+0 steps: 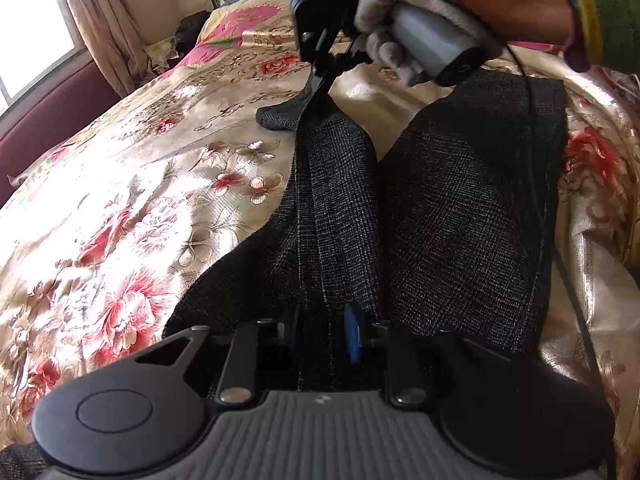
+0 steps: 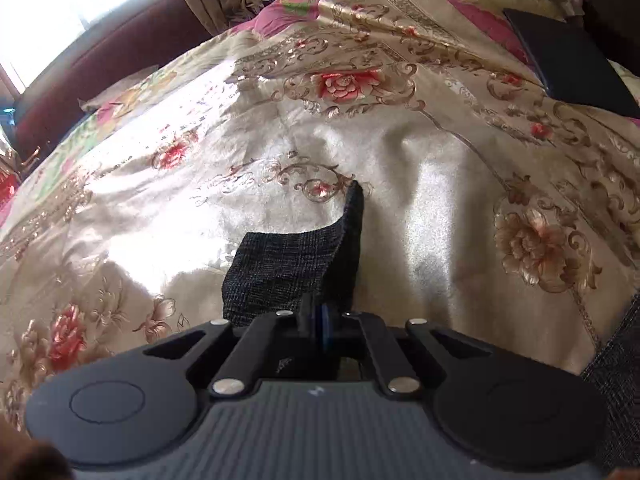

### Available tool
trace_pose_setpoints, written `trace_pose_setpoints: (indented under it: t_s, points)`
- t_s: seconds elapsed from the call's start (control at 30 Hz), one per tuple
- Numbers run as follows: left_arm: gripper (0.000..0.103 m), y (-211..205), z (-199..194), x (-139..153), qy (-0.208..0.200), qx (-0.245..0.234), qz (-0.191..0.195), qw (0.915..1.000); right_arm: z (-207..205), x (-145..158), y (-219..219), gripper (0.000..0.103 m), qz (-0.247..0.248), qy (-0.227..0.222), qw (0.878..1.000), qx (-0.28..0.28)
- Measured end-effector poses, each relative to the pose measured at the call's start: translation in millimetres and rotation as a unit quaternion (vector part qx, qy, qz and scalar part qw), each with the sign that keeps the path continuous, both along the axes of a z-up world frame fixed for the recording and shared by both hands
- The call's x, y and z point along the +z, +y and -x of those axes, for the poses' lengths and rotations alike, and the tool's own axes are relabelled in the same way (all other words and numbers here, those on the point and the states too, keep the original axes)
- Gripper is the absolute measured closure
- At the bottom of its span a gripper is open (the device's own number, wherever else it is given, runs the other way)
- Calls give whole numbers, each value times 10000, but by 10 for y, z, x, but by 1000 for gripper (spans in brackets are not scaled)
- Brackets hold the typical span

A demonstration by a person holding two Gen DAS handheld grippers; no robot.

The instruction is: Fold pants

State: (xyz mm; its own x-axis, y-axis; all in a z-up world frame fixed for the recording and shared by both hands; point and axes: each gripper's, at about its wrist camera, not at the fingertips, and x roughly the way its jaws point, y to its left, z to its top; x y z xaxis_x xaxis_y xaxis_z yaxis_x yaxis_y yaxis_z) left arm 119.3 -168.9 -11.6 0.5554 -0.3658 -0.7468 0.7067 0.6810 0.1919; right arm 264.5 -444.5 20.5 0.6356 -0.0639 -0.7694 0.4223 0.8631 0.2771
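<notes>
We see the pants (image 1: pixel 440 200), dark speckled cloth, lying on the bed (image 1: pixel 140 200) over its flowered gold cover, and we take the pants as our landmark. At their near end our left claw (image 1: pixel 326 336) straddles a doubled ridge of the cloth; its jaws stand slightly apart with the fabric between them, a blue pad showing beside the ridge, and we cannot tell whether the pads press it. At the far end of the pants our right claw (image 2: pixel 320 326) is pressed together on a cuff corner, which stands up in a stiff flap above the cover. In the left view that right claw (image 1: pixel 316 80) hangs from a gloved hand (image 1: pixel 400 20) over the same far end. We judge that the two ends are held so the length stays taut and the one leg can be laid over the other, which lies flat just beside the ridge; the fold looks barely begun. A dark flat thing (image 2: pixel 568 64) lies on the cover well beyond the cuff. No brand, label or writing can be read anywhere.
</notes>
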Motion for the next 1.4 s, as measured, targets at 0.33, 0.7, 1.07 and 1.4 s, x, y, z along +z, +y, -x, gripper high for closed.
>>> trace_pose_setpoints:
  t_s: [0.33, 0.7, 1.07, 1.4]
  points:
    - [67, -200, 436, 286, -231, -732, 279, 9967, 1792, 796, -730, 100, -741, -1426, 9853, -584]
    - [67, -689, 770, -14, -447, -1363, -793, 9865, 2615, -351, -1200, 93, -1895, -973, 9599, -1821]
    - [67, -897, 824, 145, -621, -1534, -831, 9827, 2637, 47, -1334, 99, -1919, -2080, 9462, -1567]
    - [66, -869, 874, 45, -89, -1526, -672, 9860, 2807, -296, -1426, 94, -1496, -1362, 9625, -1809]
